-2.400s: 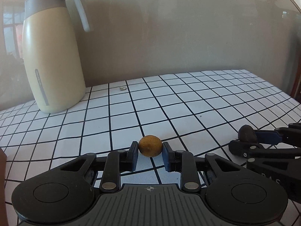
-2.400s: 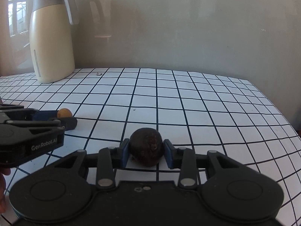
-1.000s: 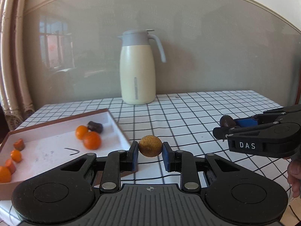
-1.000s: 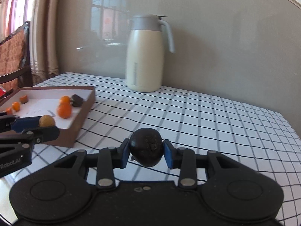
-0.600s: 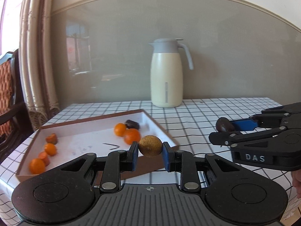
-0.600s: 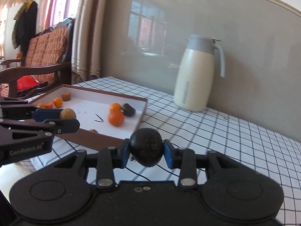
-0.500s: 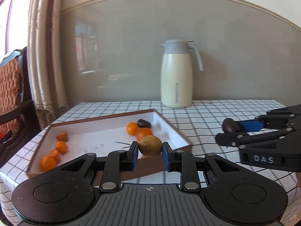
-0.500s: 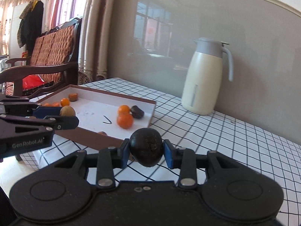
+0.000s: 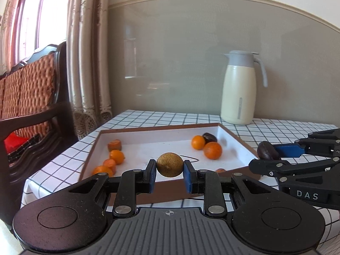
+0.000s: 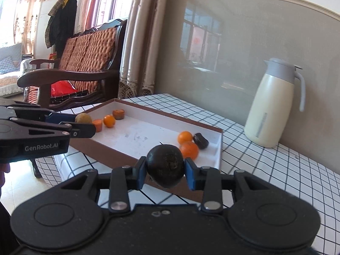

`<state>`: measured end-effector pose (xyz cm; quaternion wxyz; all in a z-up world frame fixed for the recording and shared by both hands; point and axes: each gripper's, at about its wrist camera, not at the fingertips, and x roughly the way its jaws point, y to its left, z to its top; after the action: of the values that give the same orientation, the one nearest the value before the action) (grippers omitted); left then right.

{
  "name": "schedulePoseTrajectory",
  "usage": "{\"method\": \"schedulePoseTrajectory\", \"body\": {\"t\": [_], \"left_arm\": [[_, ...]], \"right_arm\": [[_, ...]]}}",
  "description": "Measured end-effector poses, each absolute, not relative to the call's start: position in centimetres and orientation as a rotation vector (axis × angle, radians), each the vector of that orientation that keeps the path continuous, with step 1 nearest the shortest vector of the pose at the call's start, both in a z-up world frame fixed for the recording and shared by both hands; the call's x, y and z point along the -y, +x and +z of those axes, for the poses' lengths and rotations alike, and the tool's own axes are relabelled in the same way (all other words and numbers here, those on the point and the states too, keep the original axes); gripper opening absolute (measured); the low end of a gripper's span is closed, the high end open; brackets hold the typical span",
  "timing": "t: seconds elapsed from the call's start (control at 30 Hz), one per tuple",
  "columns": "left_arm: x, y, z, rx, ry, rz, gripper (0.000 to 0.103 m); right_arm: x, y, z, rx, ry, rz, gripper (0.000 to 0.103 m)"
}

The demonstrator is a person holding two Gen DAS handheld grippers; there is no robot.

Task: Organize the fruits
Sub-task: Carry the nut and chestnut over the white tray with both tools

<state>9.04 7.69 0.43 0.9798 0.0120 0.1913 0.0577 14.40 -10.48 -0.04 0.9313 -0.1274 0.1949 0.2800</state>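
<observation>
Tray [image 9: 238,137] is seen on the checked worktop [image 9: 176,118], brown outside, white inside, near the worktop's left edge. Left hand-held gripper [image 9: 170,175] is clamped on a round brownish-yellow fruit [image 9: 170,164], pressed between the two blue pads; in the left wrist view the fruit is framed in front of the tray's near wall, though whether it is over the tray cannot be told. Right hand-held gripper [image 10: 165,173] is closed tight on a dark fruit [image 10: 165,169], also gripped by both pads and held clear of the worktop, at the tray's near right corner in its own view. Each gripper is seen from the other's camera: the right one [image 9: 267,158] enters at the right side of the left view with the dark fruit at its tip, and the left one [image 10: 82,123] enters at the left of the right view with the yellow fruit at its tip, by the tray's near left rim.

Inside the tray, two oranges [image 9: 212,150] are grouped with a dark piece [image 9: 210,137] toward the right wall, touching or nearly so. More orange pieces [image 9: 116,156] are lined along the left wall. A small orange bit [image 9: 220,170] is partly hidden at the near wall.

A cream jug [image 9: 241,89] with a grey lid is stood upright at the back of the worktop, well apart from the tray. A wooden chair [image 10: 85,61] and curtain [image 9: 89,59] are seen at left.
</observation>
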Motion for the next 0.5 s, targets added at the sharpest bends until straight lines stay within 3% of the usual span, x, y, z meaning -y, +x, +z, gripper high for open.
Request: {"method": "schedulePoseTrajectory", "body": {"t": [0.5], "left_arm": [[-13.4, 11.2, 0.9, -0.346, -0.012, 0.248, 0.027]], "right_arm": [[7.0, 17.1, 0.6, -0.358, -0.246, 0.525, 0.029]]}}
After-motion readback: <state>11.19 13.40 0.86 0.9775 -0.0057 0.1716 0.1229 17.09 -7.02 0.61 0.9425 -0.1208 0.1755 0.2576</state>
